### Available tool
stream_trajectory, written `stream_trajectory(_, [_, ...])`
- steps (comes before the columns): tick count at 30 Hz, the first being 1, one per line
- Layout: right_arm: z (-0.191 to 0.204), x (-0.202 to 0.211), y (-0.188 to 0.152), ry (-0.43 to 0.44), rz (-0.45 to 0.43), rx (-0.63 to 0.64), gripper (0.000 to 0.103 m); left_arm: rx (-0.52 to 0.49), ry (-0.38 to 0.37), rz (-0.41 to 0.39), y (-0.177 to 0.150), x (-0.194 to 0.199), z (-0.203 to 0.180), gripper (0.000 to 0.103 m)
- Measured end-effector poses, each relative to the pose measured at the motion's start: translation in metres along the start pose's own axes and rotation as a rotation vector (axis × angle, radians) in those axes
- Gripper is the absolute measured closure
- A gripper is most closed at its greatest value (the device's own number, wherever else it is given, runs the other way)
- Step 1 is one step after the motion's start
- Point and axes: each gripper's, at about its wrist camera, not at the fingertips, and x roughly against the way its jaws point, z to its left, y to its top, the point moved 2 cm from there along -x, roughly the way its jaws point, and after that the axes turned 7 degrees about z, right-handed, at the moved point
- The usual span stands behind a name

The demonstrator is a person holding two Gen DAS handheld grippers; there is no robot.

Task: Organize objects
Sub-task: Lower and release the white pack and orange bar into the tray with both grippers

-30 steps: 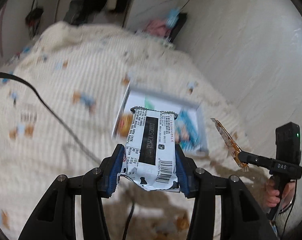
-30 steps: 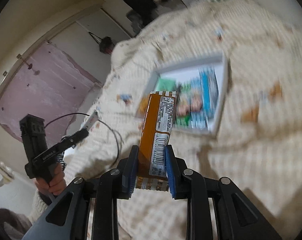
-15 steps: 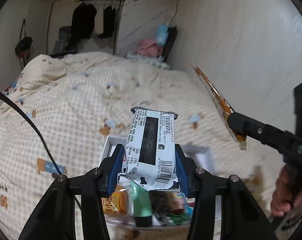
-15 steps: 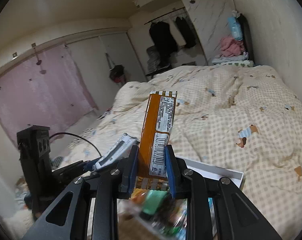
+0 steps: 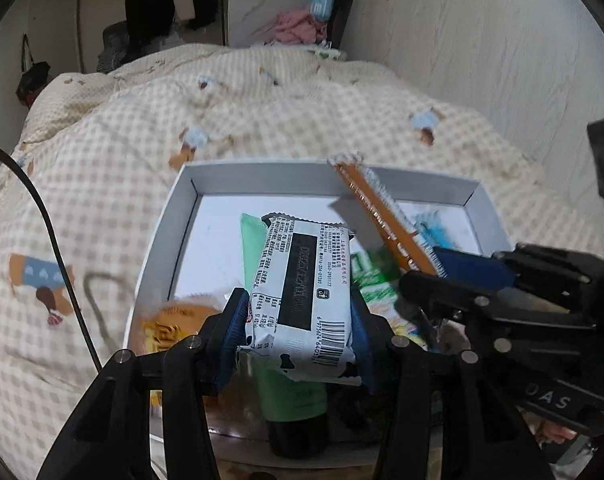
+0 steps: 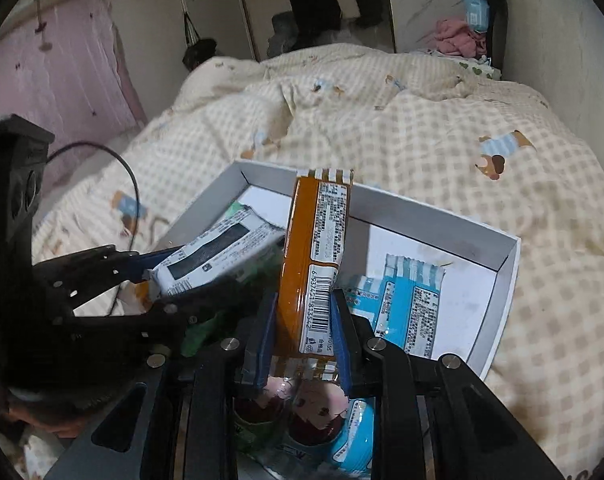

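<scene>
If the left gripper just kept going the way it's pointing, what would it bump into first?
Probably the green tube lying in the white box, right beyond the white snack packet that the left gripper holds. Depth is hard to judge here.

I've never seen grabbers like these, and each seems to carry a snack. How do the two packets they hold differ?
The white packet in the left gripper is broad, with a black panel, and lies face-on between its pads. The orange packet in the right gripper is narrower and longer, gripped across its slim width. Both show barcodes, stick out past the fingertips, and hang over the white box.
</scene>
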Motion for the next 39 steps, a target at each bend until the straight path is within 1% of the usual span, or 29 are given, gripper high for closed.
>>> stream_trajectory(2, [-0.001,-0.004,0.000,0.001,0.018,0.000,0.076,0.013,-0.017,0.015,-0.002,-0.004,0.001,0.051])
stream_trajectory(4, [-0.002,-0.006,-0.003,0.000,0.026,0.002,0.076,0.016,-0.019,0.012,-0.004,-0.006,0.003,0.051])
stream_trajectory(8, [-0.003,-0.008,-0.002,0.000,0.028,0.002,0.076,0.008,-0.009,0.013,-0.007,-0.005,0.000,0.051])
stream_trajectory(12, [-0.002,-0.007,-0.002,0.002,0.024,0.007,0.076,0.014,-0.017,0.012,-0.007,-0.003,0.001,0.050])
stream_trajectory(16, [0.002,-0.005,-0.001,-0.002,0.015,0.022,0.075,0.027,-0.048,0.001,-0.005,0.004,0.007,0.050])
stream_trajectory(18, [0.006,-0.003,0.000,-0.009,0.005,0.039,0.072,0.043,-0.058,-0.004,-0.003,0.009,0.011,0.049])
stream_trajectory(19, [0.008,-0.001,0.000,-0.010,-0.006,0.047,0.066,0.052,-0.058,-0.010,-0.002,0.014,0.013,0.049])
stream_trajectory(20, [0.009,0.002,0.001,-0.013,-0.023,0.052,0.055,0.060,-0.054,-0.019,-0.002,0.019,0.015,0.049])
stream_trajectory(22, [0.009,0.009,0.003,0.000,-0.054,0.049,0.045,0.068,-0.061,-0.032,0.000,0.028,0.017,0.048])
stream_trajectory(23, [0.009,0.011,0.003,0.013,-0.065,0.047,0.043,0.070,-0.056,-0.039,0.000,0.032,0.017,0.046])
stream_trajectory(24, [0.009,0.013,0.004,0.020,-0.073,0.049,0.043,0.069,-0.040,-0.051,0.001,0.037,0.017,0.043])
stream_trajectory(25, [0.011,0.016,0.004,0.025,-0.085,0.057,0.043,0.063,-0.019,-0.065,0.003,0.044,0.016,0.042])
stream_trajectory(28, [0.018,0.027,0.006,0.043,-0.129,0.081,0.043,0.050,0.005,-0.078,0.006,0.061,0.015,0.041])
stream_trajectory(30, [0.022,0.039,0.007,0.063,-0.169,0.094,0.041,0.053,0.003,-0.084,0.008,0.073,0.017,0.034])
stream_trajectory(31, [0.024,0.048,0.008,0.087,-0.187,0.097,0.027,0.053,0.002,-0.087,0.009,0.082,0.018,0.033])
stream_trajectory(32, [0.026,0.054,0.010,0.115,-0.196,0.095,0.018,0.051,-0.001,-0.091,0.010,0.087,0.018,0.030])
stream_trajectory(34, [0.028,0.071,0.015,0.239,-0.198,0.052,0.018,0.031,-0.007,-0.116,0.012,0.109,0.018,0.029])
stream_trajectory(36, [0.028,0.086,0.024,0.350,-0.173,-0.027,0.018,0.023,-0.009,-0.155,0.012,0.127,0.019,0.027])
stream_trajectory(38, [0.030,0.102,0.029,0.419,-0.174,-0.070,0.018,0.005,0.000,-0.184,0.011,0.149,0.018,0.025])
stream_trajectory(39, [0.032,0.110,0.031,0.431,-0.172,-0.077,0.018,-0.007,0.001,-0.200,0.009,0.160,0.018,0.024])
